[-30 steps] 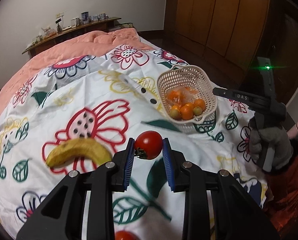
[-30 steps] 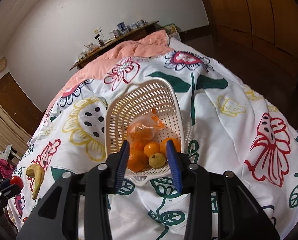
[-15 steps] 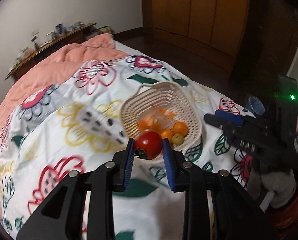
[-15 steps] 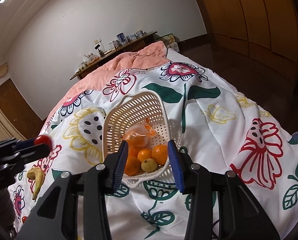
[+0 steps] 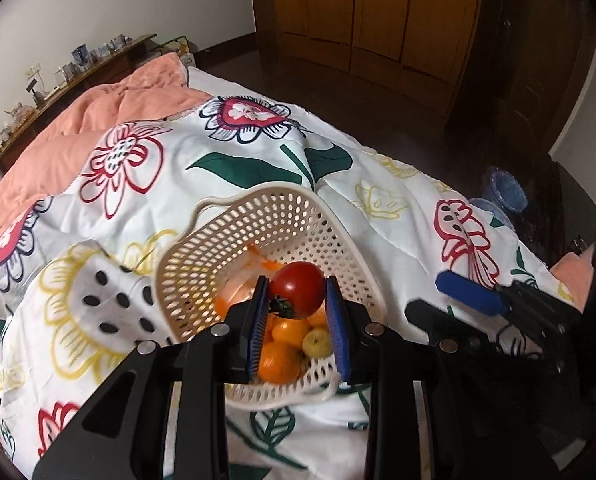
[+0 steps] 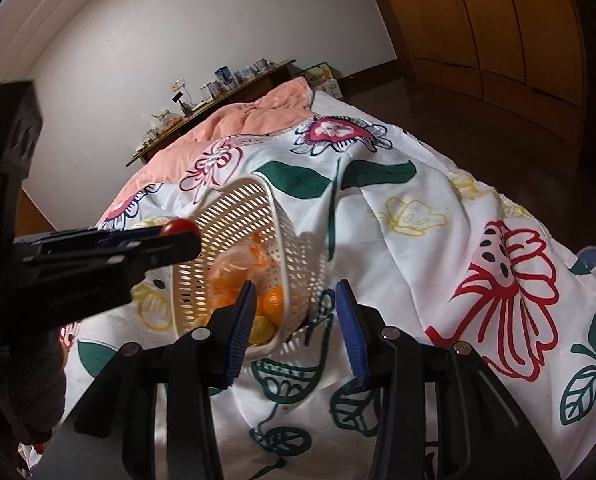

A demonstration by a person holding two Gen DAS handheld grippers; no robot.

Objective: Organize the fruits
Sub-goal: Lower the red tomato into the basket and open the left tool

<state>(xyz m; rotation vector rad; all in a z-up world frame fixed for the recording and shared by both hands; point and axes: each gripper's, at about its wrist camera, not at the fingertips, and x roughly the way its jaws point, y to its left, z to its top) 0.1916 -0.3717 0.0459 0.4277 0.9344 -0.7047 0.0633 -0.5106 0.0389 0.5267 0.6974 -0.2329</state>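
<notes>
Over the basket (image 5: 201, 256) at six o'clock, we hold a tomato (image 5: 298, 289) tight in our left gripper (image 5: 298, 332). Oranges (image 5: 278, 362) are in already. Our right gripper (image 6: 293, 328) is open and empty.

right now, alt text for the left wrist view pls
The left tongs grip a round red tomato above a cream perforated plastic basket holding oranges and a small yellow-green fruit. The basket sits on a white floral quilt; the right tongs show at the right edge.
</notes>
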